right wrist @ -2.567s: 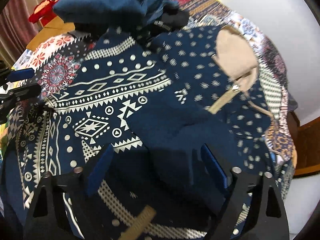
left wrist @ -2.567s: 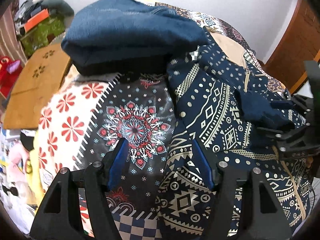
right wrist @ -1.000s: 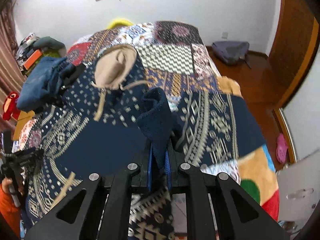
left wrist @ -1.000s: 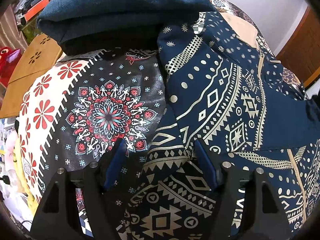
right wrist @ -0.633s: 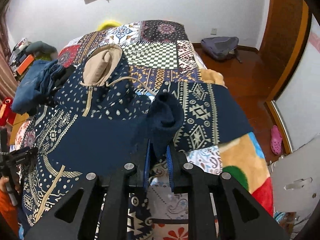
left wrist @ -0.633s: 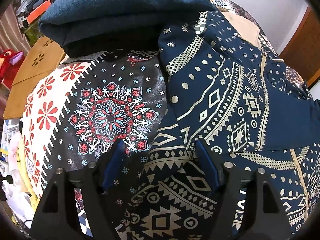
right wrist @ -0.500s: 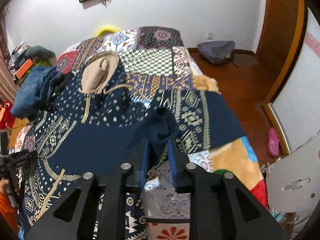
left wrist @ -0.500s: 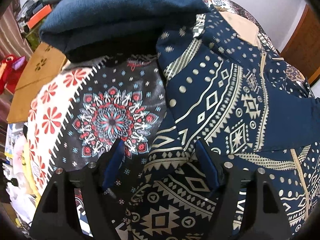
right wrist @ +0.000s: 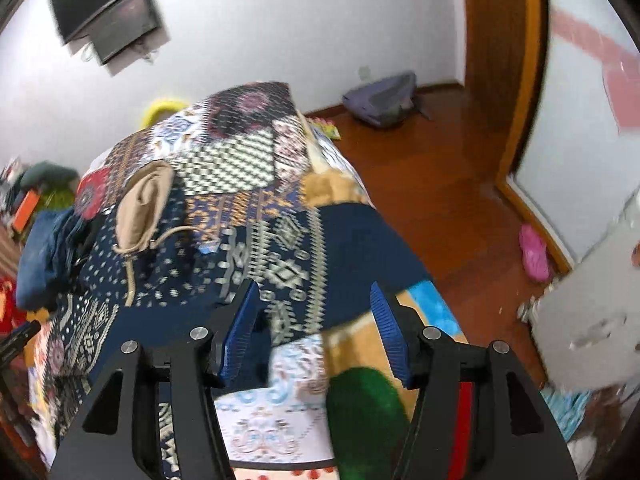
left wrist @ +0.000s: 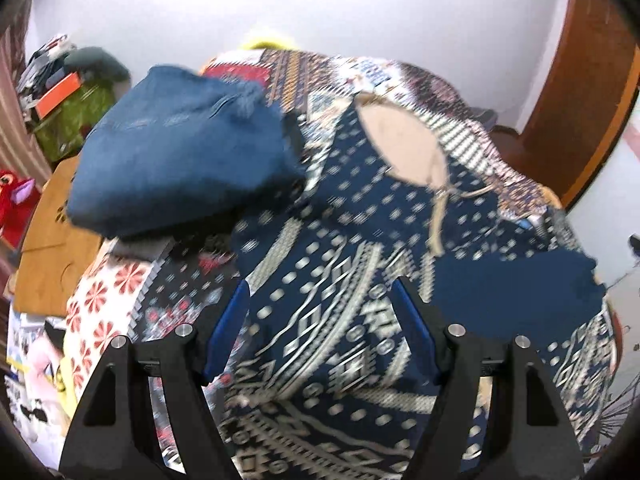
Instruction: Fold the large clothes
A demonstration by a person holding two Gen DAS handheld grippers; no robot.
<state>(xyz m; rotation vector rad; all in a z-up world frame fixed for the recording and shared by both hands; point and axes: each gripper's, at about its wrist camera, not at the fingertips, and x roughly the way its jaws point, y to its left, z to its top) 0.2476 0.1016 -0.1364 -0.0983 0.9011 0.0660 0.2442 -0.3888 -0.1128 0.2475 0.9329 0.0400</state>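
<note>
A navy hoodie [left wrist: 332, 248] with a cream geometric print lies spread on the bed, its tan-lined hood [left wrist: 404, 148] toward the far wall. My left gripper [left wrist: 320, 284] hangs open above the hoodie's body, with nothing between its blue pads. In the right wrist view the hoodie [right wrist: 168, 280] fills the left side, and its sleeve [right wrist: 320, 248] lies stretched out toward the bed's right edge. The jaws of my right gripper [right wrist: 314, 286] are opening just above the sleeve's end. Its pads press on nothing.
Folded blue jeans [left wrist: 180, 156] are stacked beside the hoodie's left shoulder. The patchwork quilt [right wrist: 240, 160] covers the bed. A wooden table [left wrist: 48, 240] stands on the left. The wood floor [right wrist: 440, 184] on the right holds a grey backpack [right wrist: 384, 100] and a pink slipper [right wrist: 534, 252].
My right gripper carried the navy sleeve cuff out to the right, then opened and let it go. My left gripper rose away from the hoodie and stayed open.
</note>
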